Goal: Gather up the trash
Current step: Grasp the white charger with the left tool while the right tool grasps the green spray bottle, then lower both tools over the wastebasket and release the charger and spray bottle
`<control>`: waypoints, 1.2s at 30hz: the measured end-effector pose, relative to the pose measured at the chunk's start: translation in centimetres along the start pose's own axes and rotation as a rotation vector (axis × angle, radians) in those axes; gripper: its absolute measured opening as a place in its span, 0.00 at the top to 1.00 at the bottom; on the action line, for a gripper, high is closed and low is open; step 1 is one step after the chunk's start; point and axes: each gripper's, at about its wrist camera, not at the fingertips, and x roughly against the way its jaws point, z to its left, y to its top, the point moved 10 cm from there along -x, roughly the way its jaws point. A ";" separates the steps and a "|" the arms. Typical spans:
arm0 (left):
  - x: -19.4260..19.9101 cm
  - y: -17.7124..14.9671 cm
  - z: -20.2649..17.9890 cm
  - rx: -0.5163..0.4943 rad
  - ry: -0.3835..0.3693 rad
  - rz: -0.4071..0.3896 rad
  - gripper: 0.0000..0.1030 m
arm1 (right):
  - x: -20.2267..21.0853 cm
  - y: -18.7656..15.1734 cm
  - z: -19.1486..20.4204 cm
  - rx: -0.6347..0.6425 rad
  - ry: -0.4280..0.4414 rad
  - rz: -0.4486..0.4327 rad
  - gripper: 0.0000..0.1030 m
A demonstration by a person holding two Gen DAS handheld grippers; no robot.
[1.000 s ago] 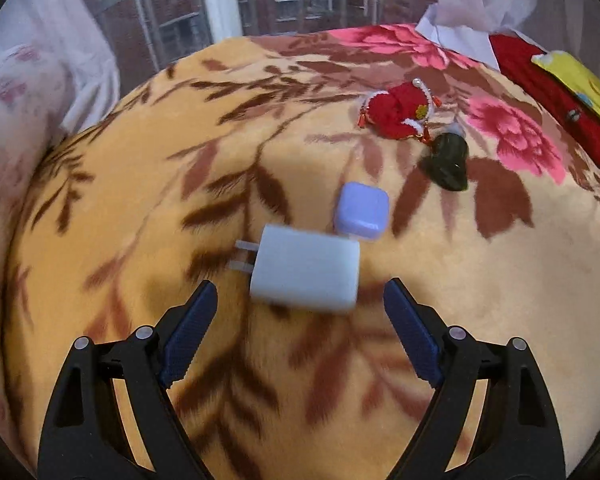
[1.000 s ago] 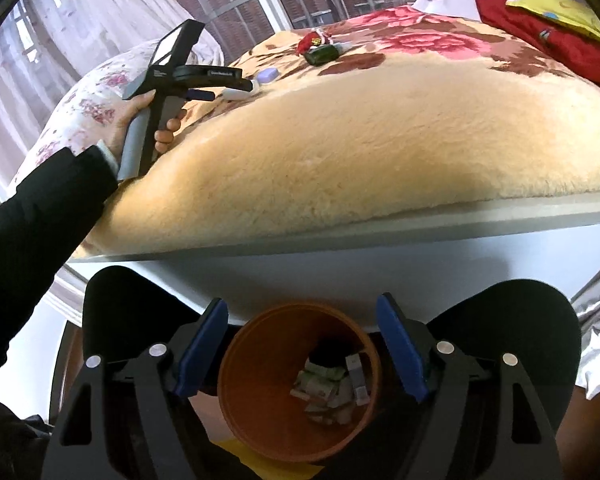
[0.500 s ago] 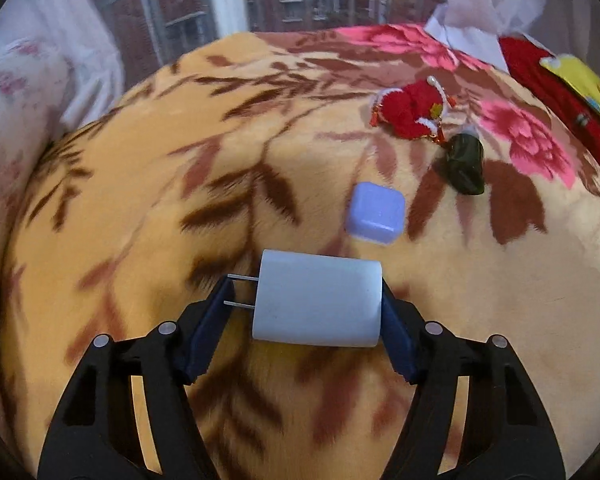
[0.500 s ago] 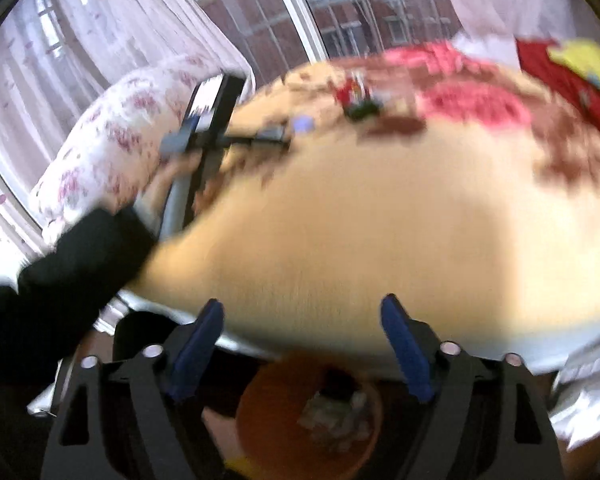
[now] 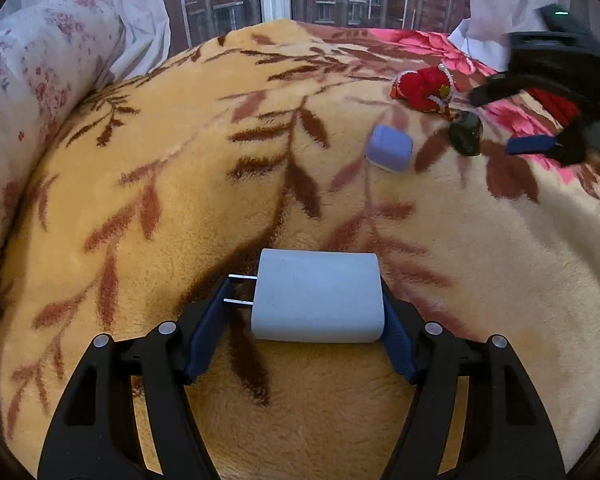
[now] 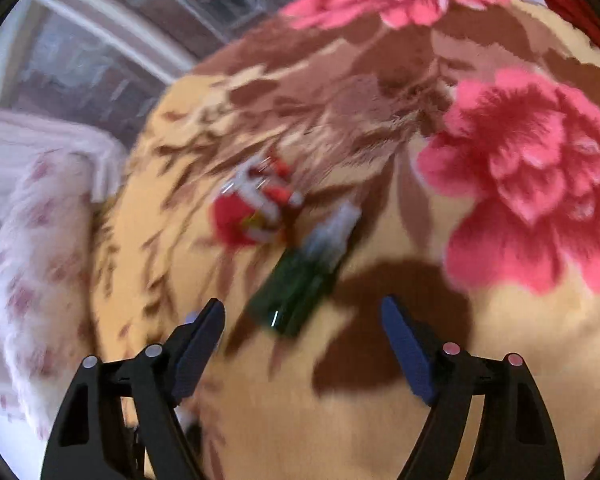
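So your left gripper (image 5: 306, 312) is clamped on the white USB wall charger (image 5: 316, 296): one pad sits on the prong end, the other on the flat far end, so you're gripping it lengthwise. The squeeze lands on the thin prongs (image 5: 240, 290) as much as on the body, so it could probably pivot when carried. It sits between the pads just over the fleece blanket (image 5: 180, 160); I can't tell if it's lifted clear.

Your right gripper (image 6: 302, 336) has its jaws wide apart with nothing between them, and they've just narrowed a touch. It hangs over the dark green bottle (image 6: 296, 288), which lies on its side with its pale cap end pointing away from you, just ahead of the pads. The jaws look wide enough to straddle it across the body. That view is motion-blurred, so contact isn't readable; looks like none.

Count on the blanket:
- chargers: one, in your left grip
- lavender rounded-square cases (image 5: 389, 152): one, lying loose, well apart from the charger
- green bottles: one, right beside the red ornament
- red tasselled ornaments (image 6: 252, 208): one, untouched
- grippers: two, the right one also showing at the far right edge of the left view

No bin in either view.
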 end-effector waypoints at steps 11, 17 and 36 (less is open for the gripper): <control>-0.4 0.1 0.0 0.012 -0.008 0.001 0.35 | -3.5 0.4 0.2 0.006 -0.352 -0.003 0.42; -0.3 0.0 0.1 0.007 0.009 -0.001 0.35 | -2.6 -2.4 2.3 0.136 -0.377 -0.082 0.61; 12.8 -1.5 -0.6 0.126 -0.059 -0.203 0.36 | 14.4 -17.6 3.2 0.428 0.148 -0.321 0.61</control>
